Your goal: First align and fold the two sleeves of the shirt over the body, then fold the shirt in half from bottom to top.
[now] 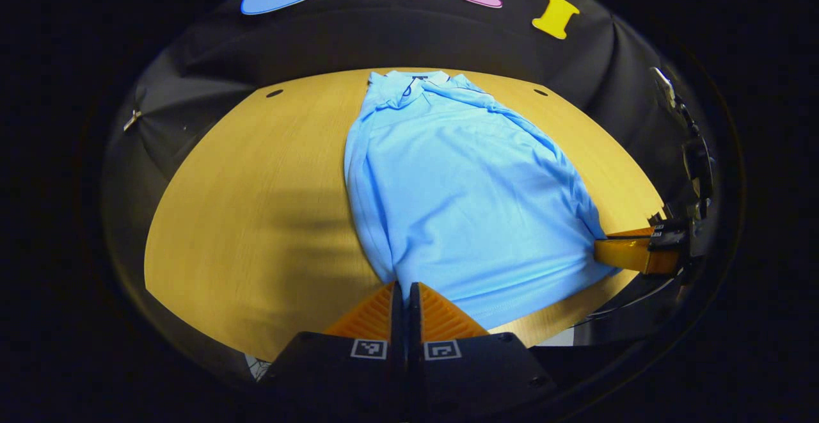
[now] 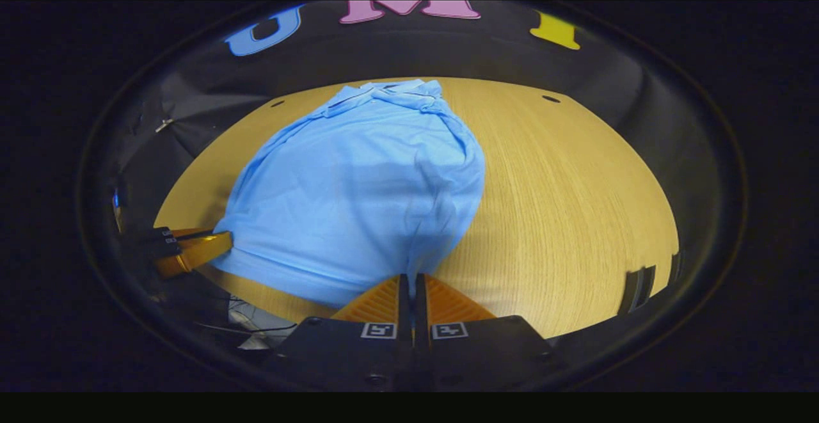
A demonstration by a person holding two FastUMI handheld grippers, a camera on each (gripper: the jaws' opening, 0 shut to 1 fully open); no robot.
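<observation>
shirt (image 1: 461, 199) lies flat on the worktop (image 1: 256, 205), collar at the far edge, sleeves seemingly already folded over the body. left tongs (image 1: 405, 288) are pinched together on the hem's near left corner; right tongs (image 2: 413, 281) are clamped on the hem's near right corner. i'd say both corners are gripped so the bottom can lift evenly toward the collar. bare wood flanks the shirt on either side, leaving plenty of room.

Wooden table (image 1: 256, 205), light grain, rounded far edge. Two small dark holes (image 1: 274, 93) near its far corners. Black cloth wall (image 1: 397, 39) hangs behind, draped in folds. Thin cables (image 2: 256, 330) below the near edge.
</observation>
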